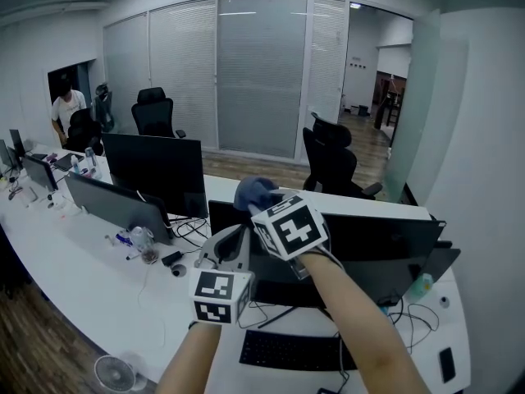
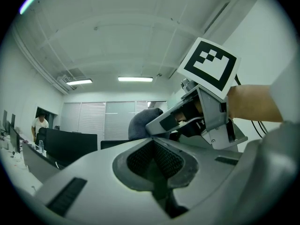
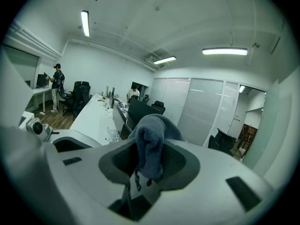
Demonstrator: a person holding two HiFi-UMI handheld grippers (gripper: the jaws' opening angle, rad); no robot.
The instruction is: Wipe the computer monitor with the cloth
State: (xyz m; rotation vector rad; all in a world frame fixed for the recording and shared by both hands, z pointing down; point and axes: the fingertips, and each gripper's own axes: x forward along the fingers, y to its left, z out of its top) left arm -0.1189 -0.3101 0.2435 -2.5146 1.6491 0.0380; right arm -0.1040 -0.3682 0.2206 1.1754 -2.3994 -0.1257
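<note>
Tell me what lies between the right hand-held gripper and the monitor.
Only the blue cloth, pinched in the right hand-held gripper and bunched at the monitor's top edge in the head view. Whether it touches can't be told.

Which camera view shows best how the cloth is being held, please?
The right gripper view: the cloth sits centre frame, pinched in the jaws of the right gripper. The head view shows only a small bunch by the monitor; the left gripper view shows a part behind the right gripper.

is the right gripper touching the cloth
Touching. The right gripper view shows the blue cloth pinched between the shut jaws of the right gripper, bunched up above them.
</note>
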